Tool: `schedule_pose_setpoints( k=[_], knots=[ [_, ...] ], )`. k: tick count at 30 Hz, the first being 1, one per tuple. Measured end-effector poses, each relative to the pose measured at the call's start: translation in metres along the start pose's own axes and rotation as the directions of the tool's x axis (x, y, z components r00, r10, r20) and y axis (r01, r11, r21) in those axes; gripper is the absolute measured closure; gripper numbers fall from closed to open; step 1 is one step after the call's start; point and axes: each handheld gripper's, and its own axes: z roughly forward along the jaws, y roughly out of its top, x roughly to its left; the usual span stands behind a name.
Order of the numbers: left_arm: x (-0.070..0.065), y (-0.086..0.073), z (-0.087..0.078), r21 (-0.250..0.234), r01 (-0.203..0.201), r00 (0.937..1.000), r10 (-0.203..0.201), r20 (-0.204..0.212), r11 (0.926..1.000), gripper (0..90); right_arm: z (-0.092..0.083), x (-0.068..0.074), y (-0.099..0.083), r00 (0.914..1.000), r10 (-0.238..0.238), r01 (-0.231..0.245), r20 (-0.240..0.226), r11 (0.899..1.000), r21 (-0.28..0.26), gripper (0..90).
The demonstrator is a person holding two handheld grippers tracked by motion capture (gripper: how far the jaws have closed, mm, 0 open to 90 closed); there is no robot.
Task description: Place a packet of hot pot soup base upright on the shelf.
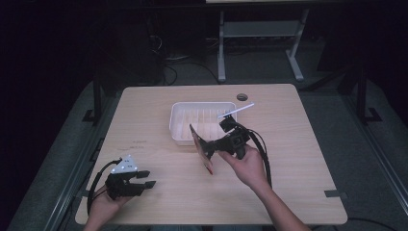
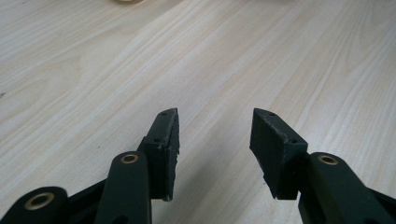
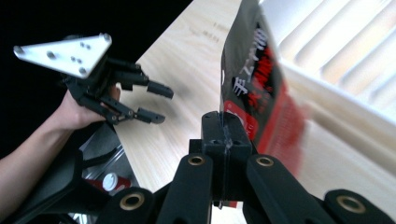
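The right gripper [image 3: 223, 140] has its jaws pressed together on the lower edge of a black-and-red packet [image 3: 254, 84], which stands up out of the jaws on edge — in the high view the packet [image 1: 202, 148] hangs tilted just in front of the white tray [image 1: 179, 126], at the near rim. The right hand [image 1: 246, 161] holds the gripper [image 1: 215, 147] turned sideways, jaws pointing left, forearm coming in from the bottom edge. The print on the packet is blurred and its right side smears into the tray's ribbed wall [image 3: 336, 51].

The left gripper [image 2: 215, 140] has its jaws spread, nothing between them, bare wooden table [image 2: 140, 60] beneath. In the high view it [image 1: 144, 179] sits low at the table's near left corner, held by the left hand [image 1: 103, 199], jaws pointing right — well apart from the packet. The hand is partly cut off by the frame edge.
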Motion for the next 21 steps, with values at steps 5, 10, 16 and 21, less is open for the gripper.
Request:
schedule_pose_setpoints(
  k=[5, 10, 16, 21],
  knots=[
    [0.0, 0.0, 0.0, -0.001, -0.003, 1.0, 0.003, -0.005, 1.0, 50.7, -0.022, 0.002, 0.012, 1.0, 0.009, -0.009, -0.002, 0.999, -0.043, 90.0],
    [0.0, 0.001, 0.0, 0.0, -0.007, 0.9999, 0.007, -0.01, 1.0, 49.5, -0.033, 0.004, 0.024, 0.9996, 0.009, -0.008, 0.026, 0.997, -0.071, 90.0],
    [-0.001, 0.0, 0.001, 0.012, -0.014, 0.9998, 0.014, -0.013, 0.9998, 48.2, -0.045, -0.004, 0.04, 0.9977, 0.035, -0.028, 0.057, 0.992, -0.121, 90.0],
    [0.0, 0.0, 0.001, 0.016, -0.02, 0.9996, 0.02, -0.021, 0.9997, 46.7, -0.047, -0.012, 0.051, 0.995, 0.06, -0.048, 0.079, 0.987, -0.151, 90.0]
  ],
)
